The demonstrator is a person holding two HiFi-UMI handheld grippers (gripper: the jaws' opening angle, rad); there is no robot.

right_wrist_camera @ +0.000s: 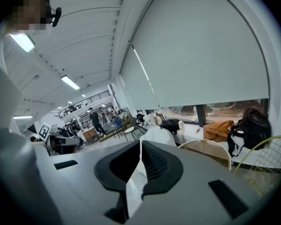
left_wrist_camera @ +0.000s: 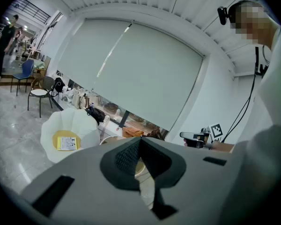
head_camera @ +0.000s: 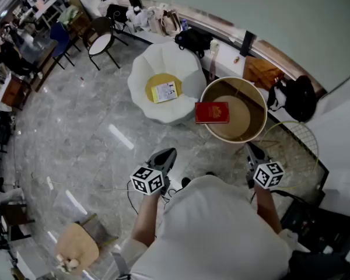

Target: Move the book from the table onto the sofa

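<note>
A red book (head_camera: pixel 212 112) lies on the left rim of the round wooden table (head_camera: pixel 254 101). Left of it stands the white petal-shaped sofa (head_camera: pixel 146 69), with a yellow cushion (head_camera: pixel 157 81) and a pale leaflet (head_camera: pixel 165 91) on its seat. My left gripper (head_camera: pixel 170 152) is shut and empty, held in the air short of the sofa. My right gripper (head_camera: pixel 250 147) is also shut and empty, near the table's front edge. The left gripper view shows the sofa (left_wrist_camera: pixel 79 121) beyond the closed jaws (left_wrist_camera: pixel 139 142). The right gripper view shows the table rim (right_wrist_camera: pixel 203 144) past its jaws (right_wrist_camera: pixel 140 144); the book is hidden there.
Bags line the window ledge: a black one (head_camera: pixel 192 39), an orange one (head_camera: pixel 259 72) and a black backpack (head_camera: pixel 297 98). A yellow wire frame (head_camera: pixel 294 142) stands right of the table. Black chairs (head_camera: pixel 102 39) are at the far left; a wooden stool (head_camera: pixel 76 244) is at the lower left.
</note>
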